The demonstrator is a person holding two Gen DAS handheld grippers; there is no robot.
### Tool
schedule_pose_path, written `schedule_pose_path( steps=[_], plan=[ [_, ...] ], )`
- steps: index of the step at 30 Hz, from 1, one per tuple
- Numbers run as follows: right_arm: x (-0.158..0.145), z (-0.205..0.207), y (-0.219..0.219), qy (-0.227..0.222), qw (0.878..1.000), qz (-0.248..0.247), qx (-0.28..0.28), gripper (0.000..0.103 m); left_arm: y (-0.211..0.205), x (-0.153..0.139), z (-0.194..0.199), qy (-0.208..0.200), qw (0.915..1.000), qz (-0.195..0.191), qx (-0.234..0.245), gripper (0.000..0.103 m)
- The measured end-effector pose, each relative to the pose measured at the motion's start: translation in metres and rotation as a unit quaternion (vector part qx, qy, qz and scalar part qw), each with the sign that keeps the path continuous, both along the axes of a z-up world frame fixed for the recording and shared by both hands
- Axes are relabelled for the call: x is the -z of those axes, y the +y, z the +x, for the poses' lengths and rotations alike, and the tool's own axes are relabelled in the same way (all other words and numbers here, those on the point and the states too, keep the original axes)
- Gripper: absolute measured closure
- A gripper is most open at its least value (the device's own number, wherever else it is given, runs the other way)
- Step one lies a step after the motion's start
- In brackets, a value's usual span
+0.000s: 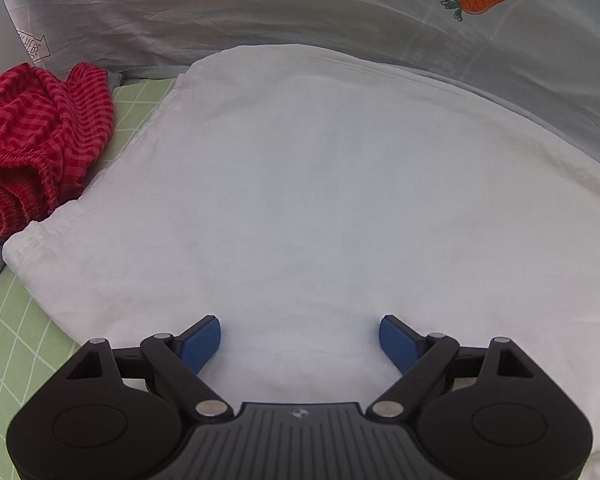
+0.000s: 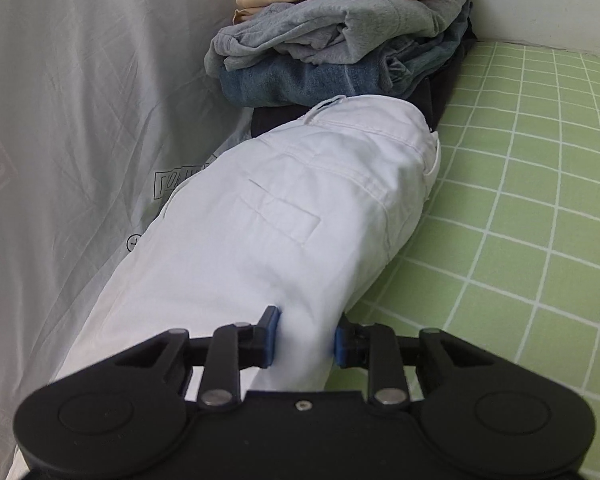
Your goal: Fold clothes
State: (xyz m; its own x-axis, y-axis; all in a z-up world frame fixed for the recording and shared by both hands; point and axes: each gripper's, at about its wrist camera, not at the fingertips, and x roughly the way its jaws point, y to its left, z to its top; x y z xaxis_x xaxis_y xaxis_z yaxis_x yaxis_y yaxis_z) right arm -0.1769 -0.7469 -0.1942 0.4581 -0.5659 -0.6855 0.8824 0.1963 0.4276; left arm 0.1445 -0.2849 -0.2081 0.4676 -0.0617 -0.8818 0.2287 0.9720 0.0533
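Right wrist view, our right gripper (image 2: pixel 302 338) pinching white trousers (image 2: pixel 284 216), our left gripper (image 1: pixel 300 338) spread wide above them, red checked garment (image 1: pixel 40 136) nearby.

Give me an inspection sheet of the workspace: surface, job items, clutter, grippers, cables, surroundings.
Surface: green grid sheet on a bed.
Job's things: white trousers laid flat, waistband toward folded clothes stack; crumpled red checked garment at their far end.
Clutter: nothing seen.
Grippers: left gripper open above the trousers; right gripper with trouser fabric between its fingers, closure cannot be told.
Cables: nothing seen.
Surroundings: grey carrot-print cloth alongside; white wall behind the stack.
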Motion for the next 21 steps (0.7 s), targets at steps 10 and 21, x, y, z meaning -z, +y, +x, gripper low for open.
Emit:
schedule_pose_path(
  steps=[10,21],
  plan=[
    [-0.011,-0.073,0.005,0.064,0.997,-0.035,0.0,0.084,0.041,0.0,-0.077,0.063,0.998,-0.009,-0.004,0.002],
    [-0.013,-0.074,0.053,0.058,0.998,-0.004,-0.01,0.043,0.085,-0.033,-0.083,0.022,0.9971,-0.065,-0.032,0.001]
  ],
)
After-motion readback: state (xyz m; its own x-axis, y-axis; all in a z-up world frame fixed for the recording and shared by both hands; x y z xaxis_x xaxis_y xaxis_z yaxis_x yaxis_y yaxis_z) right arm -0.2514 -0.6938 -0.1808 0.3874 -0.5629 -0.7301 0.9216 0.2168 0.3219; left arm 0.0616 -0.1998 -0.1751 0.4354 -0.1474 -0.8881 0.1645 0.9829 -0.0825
